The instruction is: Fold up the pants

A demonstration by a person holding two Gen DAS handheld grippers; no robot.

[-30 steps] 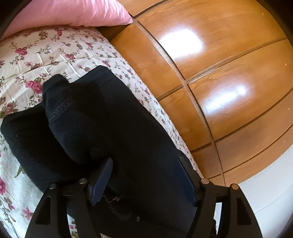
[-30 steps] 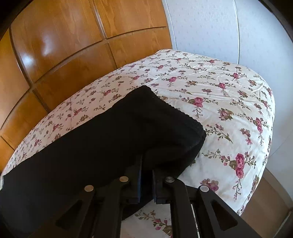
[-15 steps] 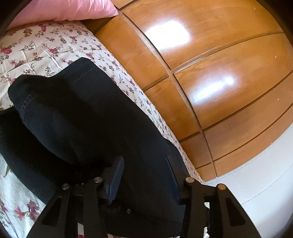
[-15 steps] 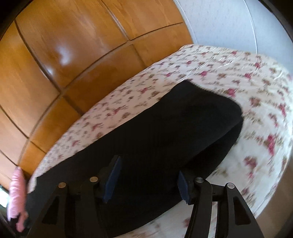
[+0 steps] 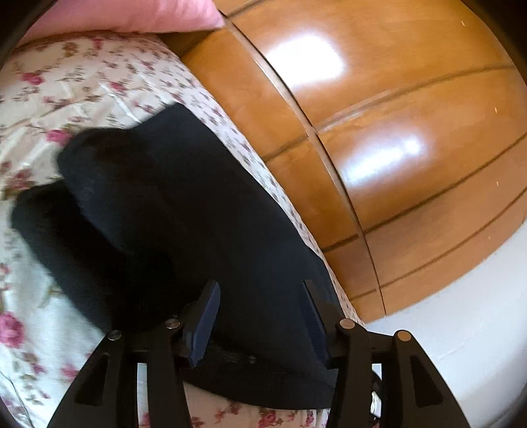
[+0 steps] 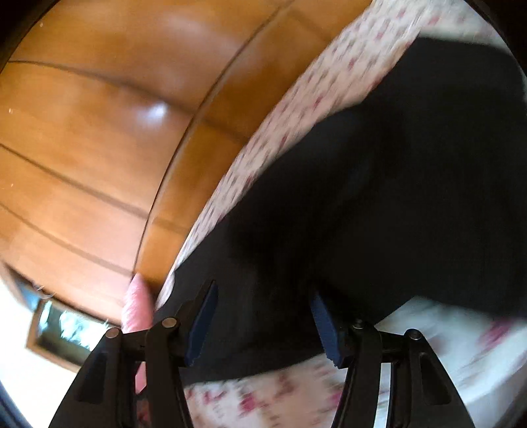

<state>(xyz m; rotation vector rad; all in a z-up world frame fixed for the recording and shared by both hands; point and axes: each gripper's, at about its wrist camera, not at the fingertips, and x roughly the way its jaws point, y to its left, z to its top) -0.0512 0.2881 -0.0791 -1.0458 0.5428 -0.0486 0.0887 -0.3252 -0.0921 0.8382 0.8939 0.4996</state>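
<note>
Black pants (image 5: pixel 184 224) lie folded lengthwise on a floral bedspread (image 5: pixel 82 85), with one end doubled over into a raised lump at the left. My left gripper (image 5: pixel 260 312) is open, its blue pads wide apart just above the near end of the pants, holding nothing. In the right wrist view the pants (image 6: pixel 378 204) fill the right side, blurred by motion. My right gripper (image 6: pixel 263 316) is open over the cloth, with nothing between its pads.
A glossy wooden wardrobe (image 5: pixel 378 131) runs along the far side of the bed and shows in the right wrist view (image 6: pixel 98 131) too. A pink pillow (image 5: pixel 115 16) lies at the head of the bed. A white wall (image 5: pixel 461 329) is at the lower right.
My right gripper has opened and let go of the pants, then swung left and tilted. My left gripper stayed open and drew back slightly along the pants.
</note>
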